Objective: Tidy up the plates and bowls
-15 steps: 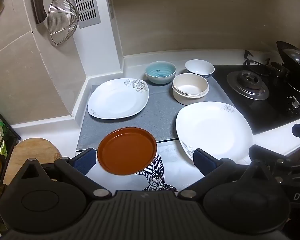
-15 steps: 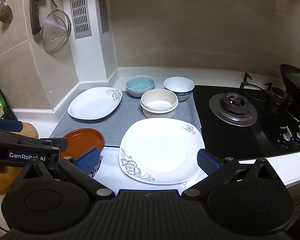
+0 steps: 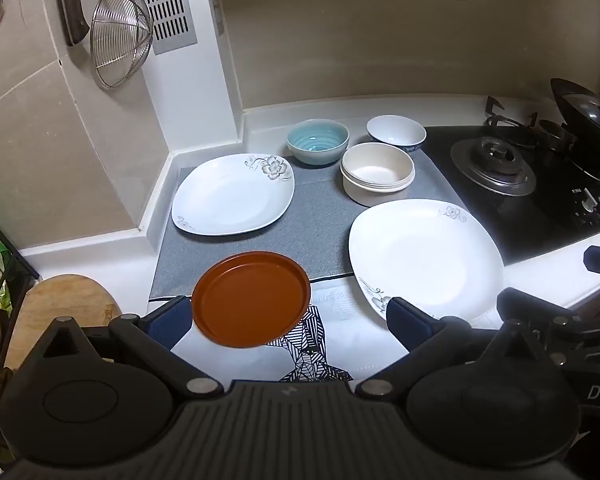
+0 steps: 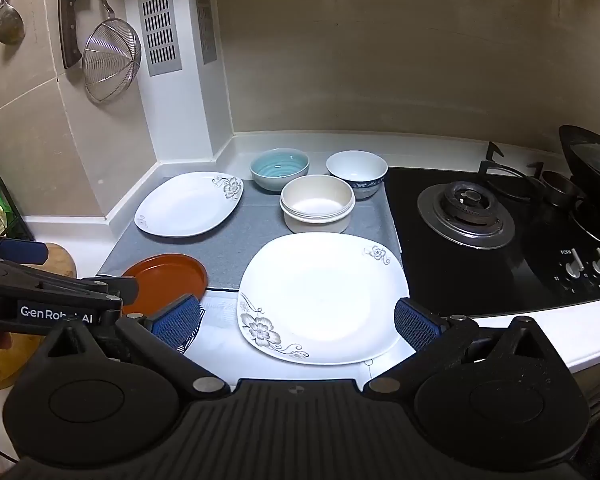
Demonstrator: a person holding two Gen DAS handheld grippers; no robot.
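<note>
At the lower centre of the left wrist view, the round, shallow brown-orange plastic plate (image 3: pixel 251 299) lies flat between the two blue pads of the left gripper (image 3: pixel 288 316), nearer the left pad, straddling the front edge of the grey dish mat (image 3: pixel 320 232) and a white cloth with a black line pattern (image 3: pixel 332 344). The left gripper's jaws stand fully wide and grip nothing; whether the left pad touches the plate's rim I cannot tell. In the right wrist view the right gripper (image 4: pixel 298 322) is likewise spread to its widest and empty, and the large white squarish plate with a grey flower print (image 4: pixel 324 296) sits straight ahead between its pads, its long diagonal running from the lower left of the frame to the upper right. So each hand is nearest its own plate: the left to the brown one, the right to the big white one, and the next grasp probably follows that split. Counted, there are three plates: the brown one, the near white one and a second white flowered plate (image 3: pixel 232 196) at the mat's upper left. There are three separate bowl positions at the back: a teal ribbed bowl (image 3: pixel 318 146), a white bowl with a blue-patterned base (image 3: pixel 396 133), and a cream stack of nested bowls (image 3: pixel 378 172) whose number I cannot tell.
</note>
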